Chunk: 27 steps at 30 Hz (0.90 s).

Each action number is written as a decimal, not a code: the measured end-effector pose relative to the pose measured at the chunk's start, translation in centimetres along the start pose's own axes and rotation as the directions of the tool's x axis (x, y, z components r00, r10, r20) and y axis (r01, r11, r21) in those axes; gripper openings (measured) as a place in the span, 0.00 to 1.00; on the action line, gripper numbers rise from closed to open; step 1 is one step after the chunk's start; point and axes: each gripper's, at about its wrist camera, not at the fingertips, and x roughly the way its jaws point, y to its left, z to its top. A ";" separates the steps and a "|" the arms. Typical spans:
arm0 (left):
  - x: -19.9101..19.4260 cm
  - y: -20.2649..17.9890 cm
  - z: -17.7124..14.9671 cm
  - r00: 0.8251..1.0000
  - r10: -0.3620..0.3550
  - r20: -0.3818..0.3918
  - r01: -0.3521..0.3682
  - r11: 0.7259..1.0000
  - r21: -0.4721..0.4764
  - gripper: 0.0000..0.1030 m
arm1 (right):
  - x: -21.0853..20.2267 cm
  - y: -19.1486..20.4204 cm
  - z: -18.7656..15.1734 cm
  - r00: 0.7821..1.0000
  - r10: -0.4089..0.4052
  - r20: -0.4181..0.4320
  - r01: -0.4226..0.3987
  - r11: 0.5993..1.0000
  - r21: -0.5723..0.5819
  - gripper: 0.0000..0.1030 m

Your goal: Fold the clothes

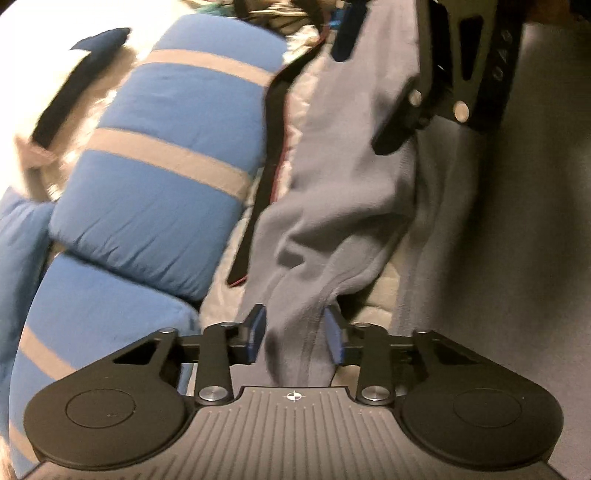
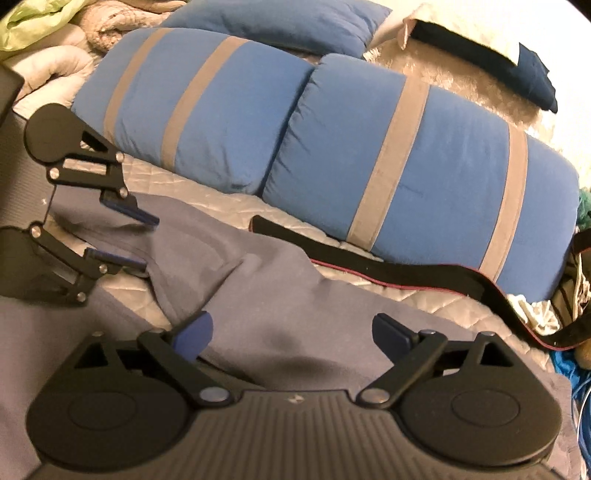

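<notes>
Bed surface: pale quilted bedspread (image 2: 207,201). Two blue pillows with grey stripes (image 2: 406,166) lie end to end along it, touching. A plain blue pillow (image 2: 280,22) sits behind them. Black strap with red edging (image 2: 369,266) trails just beside the pillows. Lighting warm, indoor

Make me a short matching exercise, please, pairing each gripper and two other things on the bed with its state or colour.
Column one:
1. left gripper
2. right gripper
3. pillows
4. strap

Column two:
A. blue with grey stripes
B. open above the grey garment
C. black with a red edge, lying beside the pillows
D. a bunched fold of the grey garment between its fingers

Pairs: 1-D, 2-B, 3-A, 4-C
</notes>
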 end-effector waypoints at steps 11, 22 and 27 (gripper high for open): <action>0.5 0.8 0.5 0.997 -0.076 0.004 0.075 0.996 0.043 0.28 | 0.0 -0.1 -0.2 1.000 0.003 -0.002 -0.003 1.000 0.004 0.96; 1.2 1.1 1.1 0.990 -0.138 -0.016 0.138 0.987 0.082 0.14 | 0.0 0.3 -0.2 1.000 -0.003 0.003 0.003 1.000 -0.005 0.97; 0.8 0.7 0.7 0.994 -0.103 -0.030 0.106 0.989 0.104 0.05 | 0.0 1.0 -0.4 1.000 -0.004 0.023 0.006 0.998 -0.062 0.97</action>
